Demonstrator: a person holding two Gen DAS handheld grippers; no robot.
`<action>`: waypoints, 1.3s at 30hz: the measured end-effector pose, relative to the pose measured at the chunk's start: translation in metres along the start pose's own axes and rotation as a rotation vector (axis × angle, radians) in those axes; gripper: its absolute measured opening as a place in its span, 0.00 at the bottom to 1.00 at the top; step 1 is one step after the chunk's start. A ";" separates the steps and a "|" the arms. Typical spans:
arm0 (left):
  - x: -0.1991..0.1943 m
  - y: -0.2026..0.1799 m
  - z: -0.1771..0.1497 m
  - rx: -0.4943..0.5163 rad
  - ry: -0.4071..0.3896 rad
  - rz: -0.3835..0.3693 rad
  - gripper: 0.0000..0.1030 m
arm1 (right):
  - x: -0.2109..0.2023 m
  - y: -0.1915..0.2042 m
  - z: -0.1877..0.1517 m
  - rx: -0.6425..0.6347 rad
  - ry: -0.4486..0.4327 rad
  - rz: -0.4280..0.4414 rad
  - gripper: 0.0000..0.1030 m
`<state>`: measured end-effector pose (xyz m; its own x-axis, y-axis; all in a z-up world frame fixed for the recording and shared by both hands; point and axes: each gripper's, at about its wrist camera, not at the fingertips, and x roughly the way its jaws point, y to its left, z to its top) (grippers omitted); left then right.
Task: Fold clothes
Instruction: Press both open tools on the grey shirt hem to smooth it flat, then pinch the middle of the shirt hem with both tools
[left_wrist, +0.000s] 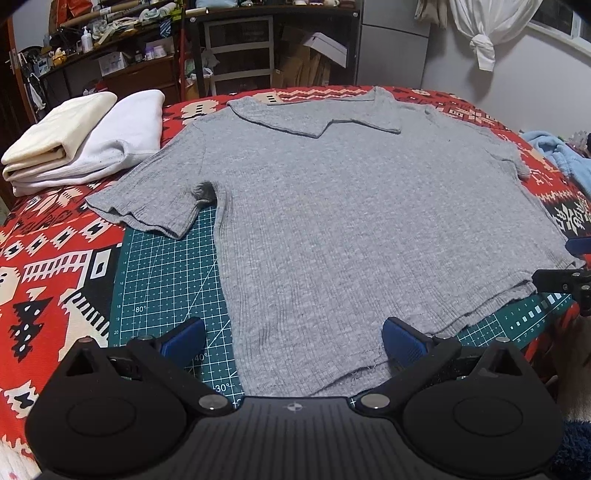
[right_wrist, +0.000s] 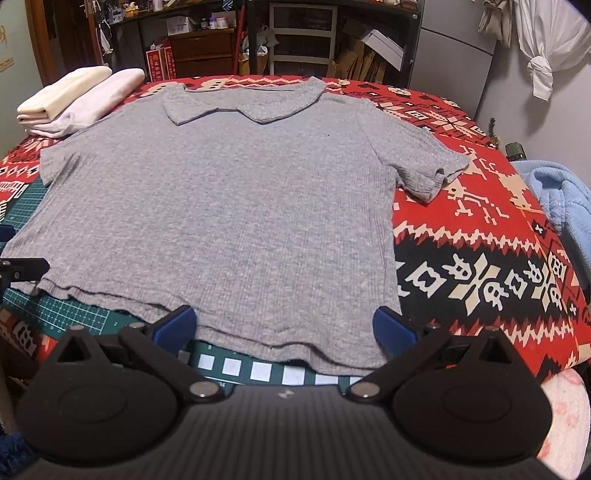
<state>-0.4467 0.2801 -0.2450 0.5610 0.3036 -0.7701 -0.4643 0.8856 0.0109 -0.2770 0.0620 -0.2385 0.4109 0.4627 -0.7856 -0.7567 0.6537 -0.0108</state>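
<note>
both tools, left (left_wrist: 293, 341) and right (right_wrist: 284, 326), gape wide, empty, at grey shirt (left_wrist: 354, 221) hem.

The shirt (left_wrist: 354, 221) is heather grey, ribbed — lying on a red, black and cream patterned blanket (right_wrist: 480, 258). The cutting mat (left_wrist: 166, 280) is green, white-gridded — the fingertips (left_wrist: 402, 341) blue.

The shirt (left_wrist: 332, 206) lies flat on the cutting mat (left_wrist: 166, 280) (atop the blanket (left_wrist: 55, 258)), folded clothes (left_wrist: 85, 136) behind-left.
</note>
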 end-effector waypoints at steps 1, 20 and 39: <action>0.000 0.000 0.000 0.000 -0.001 0.000 1.00 | 0.000 0.000 0.000 -0.001 -0.003 0.000 1.00; -0.035 0.062 0.031 -0.263 0.032 -0.149 0.87 | -0.042 -0.037 0.027 0.034 -0.104 0.107 0.99; -0.028 0.062 0.005 -0.167 0.171 -0.176 0.18 | -0.032 -0.083 -0.010 0.119 0.041 0.072 0.28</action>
<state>-0.4881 0.3277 -0.2195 0.5260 0.0741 -0.8473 -0.4840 0.8452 -0.2265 -0.2325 -0.0126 -0.2181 0.3351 0.4875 -0.8062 -0.7168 0.6873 0.1176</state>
